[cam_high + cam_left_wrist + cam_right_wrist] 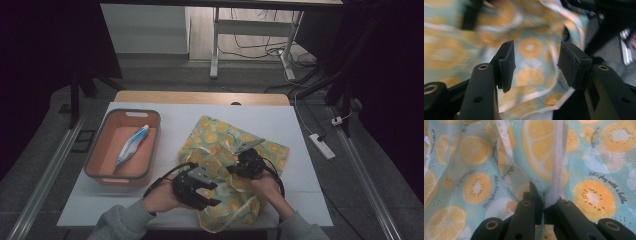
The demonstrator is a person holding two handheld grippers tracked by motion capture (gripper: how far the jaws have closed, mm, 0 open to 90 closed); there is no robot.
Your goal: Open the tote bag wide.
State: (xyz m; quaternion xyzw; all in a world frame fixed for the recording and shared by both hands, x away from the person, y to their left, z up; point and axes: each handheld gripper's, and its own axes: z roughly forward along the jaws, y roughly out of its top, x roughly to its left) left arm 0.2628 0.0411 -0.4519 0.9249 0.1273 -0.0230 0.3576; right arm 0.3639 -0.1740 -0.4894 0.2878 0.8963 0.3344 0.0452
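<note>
The fruit-print bag (235,165) looks light, thin and floppy, best pinched at its white-edged rim where the right gripper (543,205) clamps it, while the left gripper (535,65) gapes empty

On the white surface (170,125), 2 black grippers work a crumpled teal cloth with orange fruit print (225,140), the left gripper (212,192) at its near edge, the right gripper (240,167) mid-cloth, beside an orange tray (97,150) holding 1 tube (132,145).
</note>
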